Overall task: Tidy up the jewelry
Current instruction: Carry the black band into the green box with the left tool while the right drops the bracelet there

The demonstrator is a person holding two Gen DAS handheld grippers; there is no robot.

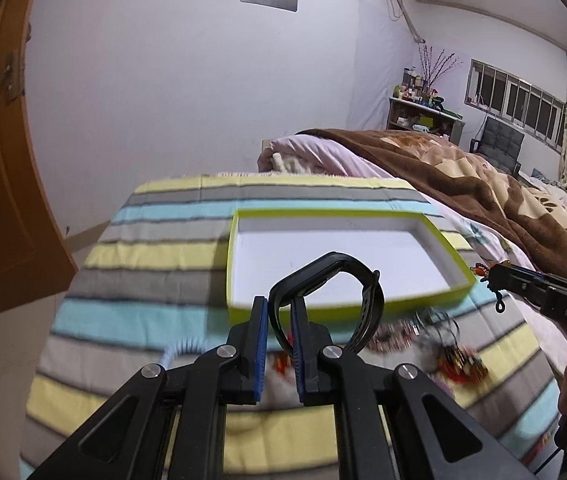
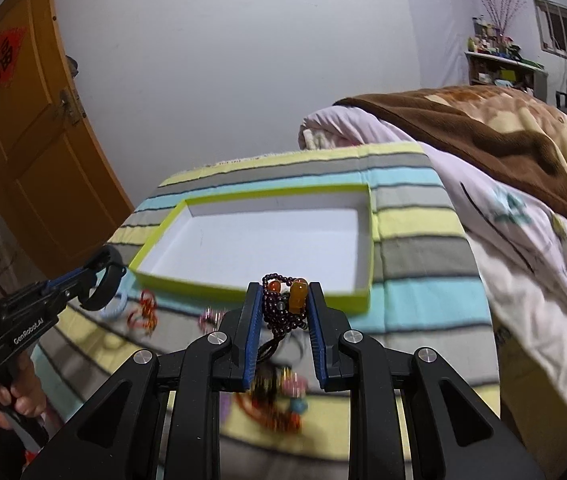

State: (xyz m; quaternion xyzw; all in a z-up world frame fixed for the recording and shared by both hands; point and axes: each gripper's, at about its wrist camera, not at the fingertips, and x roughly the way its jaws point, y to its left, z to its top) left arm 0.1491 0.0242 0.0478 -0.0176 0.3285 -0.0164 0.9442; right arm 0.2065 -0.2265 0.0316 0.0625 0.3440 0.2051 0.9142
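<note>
The striped cloth [image 2: 415, 256] carries an empty green-rimmed box [image 2: 365, 236] near its far edge. The left gripper [image 1: 279, 312] is clamped on a black wristband [image 1: 363, 300], the right gripper [image 2: 283, 300] on a dark bead bracelet [image 2: 281, 312], both before the box's near rim. The thin band may slip out, or hanging beads may catch the rim

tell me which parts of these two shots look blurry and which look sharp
Left wrist view: the watch band is sharp, the loose jewelry on the striped cloth is smeared. Right wrist view: the dark beads are crisp, the tray near edge is soft; straight lines bow.
</note>
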